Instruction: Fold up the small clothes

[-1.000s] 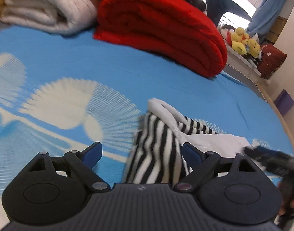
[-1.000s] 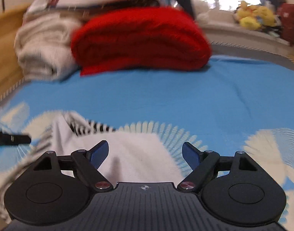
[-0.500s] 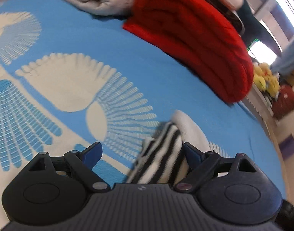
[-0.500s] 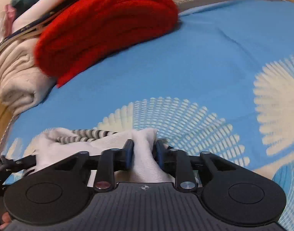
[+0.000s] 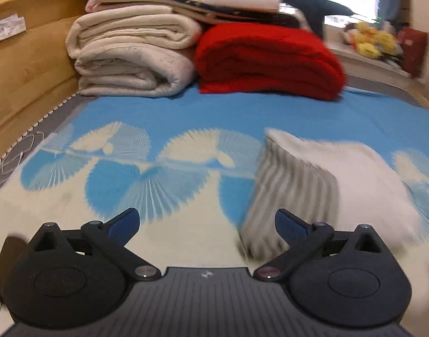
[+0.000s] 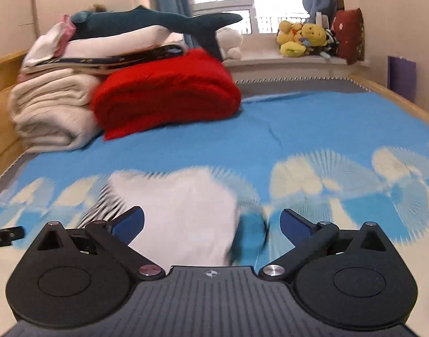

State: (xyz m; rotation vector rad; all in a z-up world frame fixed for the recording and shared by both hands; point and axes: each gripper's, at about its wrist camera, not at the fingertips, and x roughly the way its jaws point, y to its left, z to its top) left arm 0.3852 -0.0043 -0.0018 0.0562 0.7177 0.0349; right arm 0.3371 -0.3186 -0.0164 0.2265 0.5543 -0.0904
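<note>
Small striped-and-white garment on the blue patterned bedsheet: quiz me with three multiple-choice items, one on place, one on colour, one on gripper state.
1. Where does the small striped-and-white garment lie?
A. on the blue patterned bedsheet
B. on top of the folded red blanket
C. on the window sill

2. What colour is the folded blanket beside the stack of folded cream blankets?
A. green
B. red
C. purple

3. How do the right gripper's jaws stand?
A. clamped on the garment
B. wide open, having just been opening
C. shut on nothing

Answers: 1 A, it rests flat on the sheet in both views; 2 B, red against the cream stack; 3 B, both blue pads stand clear of the cloth.
</note>
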